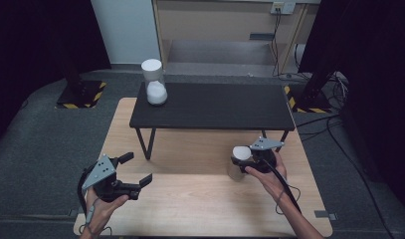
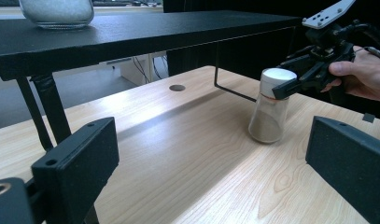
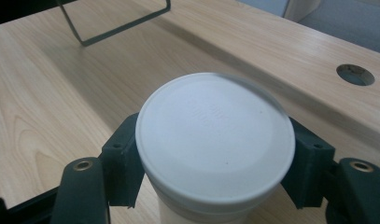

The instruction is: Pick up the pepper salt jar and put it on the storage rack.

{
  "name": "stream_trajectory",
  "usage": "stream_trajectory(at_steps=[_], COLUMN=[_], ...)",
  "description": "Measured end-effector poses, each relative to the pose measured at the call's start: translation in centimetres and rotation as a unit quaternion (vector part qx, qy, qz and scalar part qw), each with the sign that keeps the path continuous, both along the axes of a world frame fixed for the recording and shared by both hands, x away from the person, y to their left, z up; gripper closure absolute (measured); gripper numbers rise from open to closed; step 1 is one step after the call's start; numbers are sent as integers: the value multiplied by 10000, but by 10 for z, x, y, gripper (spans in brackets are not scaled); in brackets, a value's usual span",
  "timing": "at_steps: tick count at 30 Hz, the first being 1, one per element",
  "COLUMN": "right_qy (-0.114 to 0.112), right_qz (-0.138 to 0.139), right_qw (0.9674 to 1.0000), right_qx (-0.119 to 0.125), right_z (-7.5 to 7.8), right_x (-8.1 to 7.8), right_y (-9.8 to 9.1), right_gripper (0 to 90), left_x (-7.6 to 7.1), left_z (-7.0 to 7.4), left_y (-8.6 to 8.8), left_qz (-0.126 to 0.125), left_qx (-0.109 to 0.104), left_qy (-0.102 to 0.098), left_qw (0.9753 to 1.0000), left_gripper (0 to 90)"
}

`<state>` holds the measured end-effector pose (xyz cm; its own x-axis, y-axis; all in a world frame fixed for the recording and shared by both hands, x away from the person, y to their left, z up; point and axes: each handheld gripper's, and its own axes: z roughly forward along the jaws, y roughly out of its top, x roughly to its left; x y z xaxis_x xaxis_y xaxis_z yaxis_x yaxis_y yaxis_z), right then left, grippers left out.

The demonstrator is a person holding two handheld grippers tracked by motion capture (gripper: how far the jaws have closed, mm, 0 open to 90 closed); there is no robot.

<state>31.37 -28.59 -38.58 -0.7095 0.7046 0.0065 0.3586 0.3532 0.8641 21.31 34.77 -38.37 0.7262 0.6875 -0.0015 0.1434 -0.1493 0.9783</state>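
Note:
A small clear jar (image 1: 237, 168) with a white lid (image 3: 214, 135) stands upright on the wooden table (image 1: 190, 204), right of centre. My right gripper (image 1: 246, 158) is shut on its neck just under the lid, one black jaw on each side, as the right gripper view shows from above. The left gripper view shows the same jar (image 2: 268, 119) with beige contents and the right gripper (image 2: 290, 84) clamped on it. My left gripper (image 1: 136, 169) hovers open near the table's front left, nothing between its jaws (image 2: 215, 163).
A low black shelf (image 1: 215, 107) on thin metal legs spans the back of the table. A second white-lidded jar (image 1: 154, 82) holding white grains stands on its left end. A round hole (image 3: 355, 74) is in the tabletop. Grey carpet surrounds the table.

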Motion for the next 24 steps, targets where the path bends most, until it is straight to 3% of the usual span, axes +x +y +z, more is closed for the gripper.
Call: stream_trajectory(at_steps=[6,13,20,24], right_qy=[-97,-204,-264,-294], right_qz=[203,604,1004,1239], right_qw=[9997,9980,9944,9917], right_qx=[60,26,177,144], right_z=[13,42,70,89], right_x=[-5,-8,-6,-3], right_y=[-8,-21,-42,-48], right_gripper=[340,340,340,340], left_x=[0,-1,-1,-2], left_z=[0,0,0,0], left_y=[0,0,0,0], left_qz=[-3,1,19,45], left_qx=[-19,-26,-17,-10], left_qy=[-3,-4,5,12], left_qw=[10000,10000,10000,10000], left_gripper=[13,13,13,13])
